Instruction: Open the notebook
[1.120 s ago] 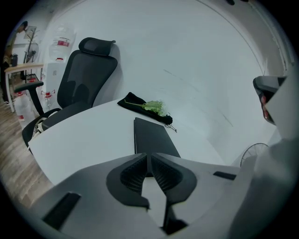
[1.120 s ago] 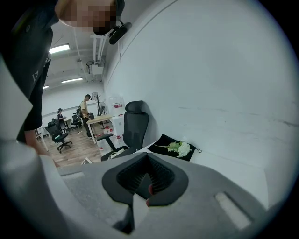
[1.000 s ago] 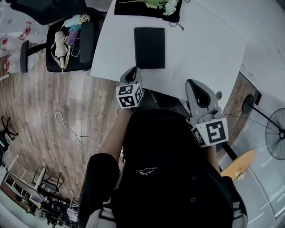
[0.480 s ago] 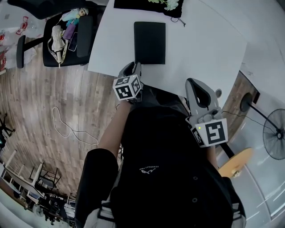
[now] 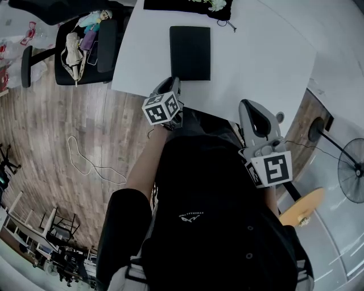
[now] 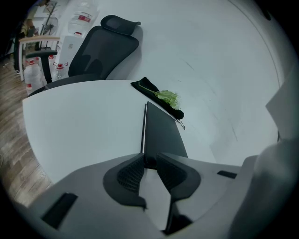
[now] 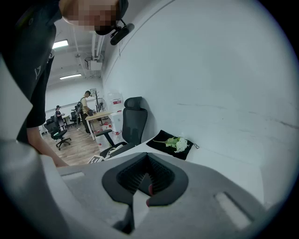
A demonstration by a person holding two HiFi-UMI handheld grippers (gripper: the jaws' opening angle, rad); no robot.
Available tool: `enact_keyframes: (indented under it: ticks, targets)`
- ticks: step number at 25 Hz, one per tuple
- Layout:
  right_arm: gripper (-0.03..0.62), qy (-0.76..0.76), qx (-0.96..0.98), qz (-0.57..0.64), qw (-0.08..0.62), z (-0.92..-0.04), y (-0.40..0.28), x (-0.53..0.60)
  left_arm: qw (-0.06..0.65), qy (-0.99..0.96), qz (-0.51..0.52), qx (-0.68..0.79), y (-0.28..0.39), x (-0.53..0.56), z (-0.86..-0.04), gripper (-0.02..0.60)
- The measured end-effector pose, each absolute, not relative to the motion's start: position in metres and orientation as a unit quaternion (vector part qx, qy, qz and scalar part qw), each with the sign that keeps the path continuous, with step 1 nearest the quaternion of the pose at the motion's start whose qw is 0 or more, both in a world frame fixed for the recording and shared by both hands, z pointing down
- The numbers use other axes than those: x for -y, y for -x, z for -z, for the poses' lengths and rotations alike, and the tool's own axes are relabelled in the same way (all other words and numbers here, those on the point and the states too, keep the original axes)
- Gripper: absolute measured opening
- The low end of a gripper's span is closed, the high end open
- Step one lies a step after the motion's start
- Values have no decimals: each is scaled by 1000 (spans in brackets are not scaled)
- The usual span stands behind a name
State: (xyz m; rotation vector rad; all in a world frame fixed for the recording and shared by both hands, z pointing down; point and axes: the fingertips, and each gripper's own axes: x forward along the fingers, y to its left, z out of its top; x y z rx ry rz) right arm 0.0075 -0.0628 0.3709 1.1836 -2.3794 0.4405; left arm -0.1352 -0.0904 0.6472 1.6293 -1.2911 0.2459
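Note:
A closed black notebook (image 5: 190, 52) lies flat on the white table (image 5: 261, 51), its long side running away from me. My left gripper (image 5: 173, 83) sits at the table's near edge, tips right at the notebook's near left corner. In the left gripper view the notebook (image 6: 161, 133) stretches straight ahead, and its dark near end shows in the narrow gap of the left gripper (image 6: 149, 159), which holds nothing. My right gripper (image 5: 249, 107) hangs near my body off the table's front edge. In the right gripper view the right gripper (image 7: 146, 161) is empty, pads together.
A black cloth with a white and green flower sprig (image 5: 190, 4) lies just beyond the notebook, also in the left gripper view (image 6: 161, 97). A black office chair (image 5: 85, 48) holding a doll and small items stands left of the table. A fan (image 5: 352, 170) stands at right.
My left gripper has moved forward and up to the notebook's near edge. The right gripper has stayed almost where it was. The notebook has not moved.

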Motion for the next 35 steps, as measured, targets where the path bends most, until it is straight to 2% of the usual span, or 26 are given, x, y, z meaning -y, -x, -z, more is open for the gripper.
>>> enact_keyframes:
  ticks: [11, 35]
  targets:
    - [5, -443, 856, -163, 211, -371, -15, 57, 498, -669, -104, 542, 140, 91, -641, 37]
    - [5, -418, 874, -161, 187, -369, -77, 45, 406, -662, -127, 617, 125, 90, -596, 21]
